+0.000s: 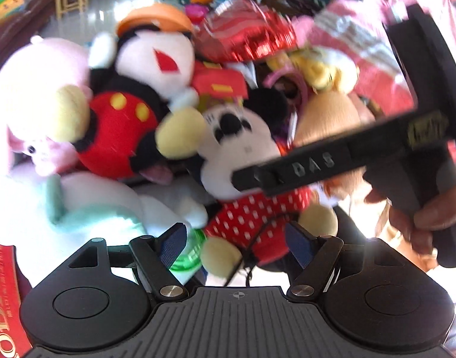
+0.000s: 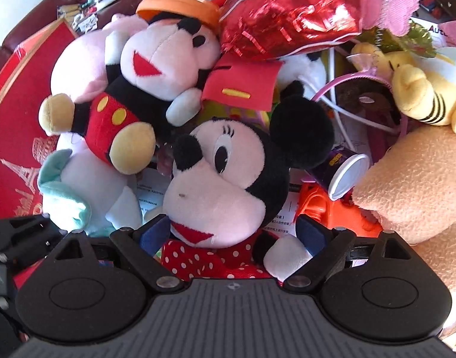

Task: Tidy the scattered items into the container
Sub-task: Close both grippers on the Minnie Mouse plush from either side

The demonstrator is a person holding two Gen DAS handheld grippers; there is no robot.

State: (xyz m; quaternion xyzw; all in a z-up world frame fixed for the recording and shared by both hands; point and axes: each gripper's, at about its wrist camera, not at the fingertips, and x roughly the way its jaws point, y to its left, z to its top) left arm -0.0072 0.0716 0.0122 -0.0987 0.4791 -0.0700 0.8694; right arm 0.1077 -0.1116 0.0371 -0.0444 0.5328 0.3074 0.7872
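A mouse plush in a red polka-dot dress [image 2: 228,179] lies on top of a heap of soft toys. Its neck and dress sit between the wide-apart fingers of my right gripper [image 2: 232,235], whose pads do not press on it. In the left wrist view the same dotted-dress plush [image 1: 243,149] lies just ahead of my left gripper [image 1: 237,247], which stands open with only the plush's yellow foot [image 1: 222,256] low between its fingers. The right gripper [image 1: 317,164] crosses the plush's chest, held by a hand [image 1: 431,217]. A mouse plush in red shorts [image 2: 156,68] lies behind it.
The heap fills a red box with a tower print [image 2: 16,125]. Also in it are a pink plush [image 1: 34,95], a white and mint plush [image 2: 75,185], a red foil balloon [image 2: 287,15], a yellow bee plush [image 2: 422,89], a peach plush [image 2: 413,185] and a purple cup [image 2: 341,170].
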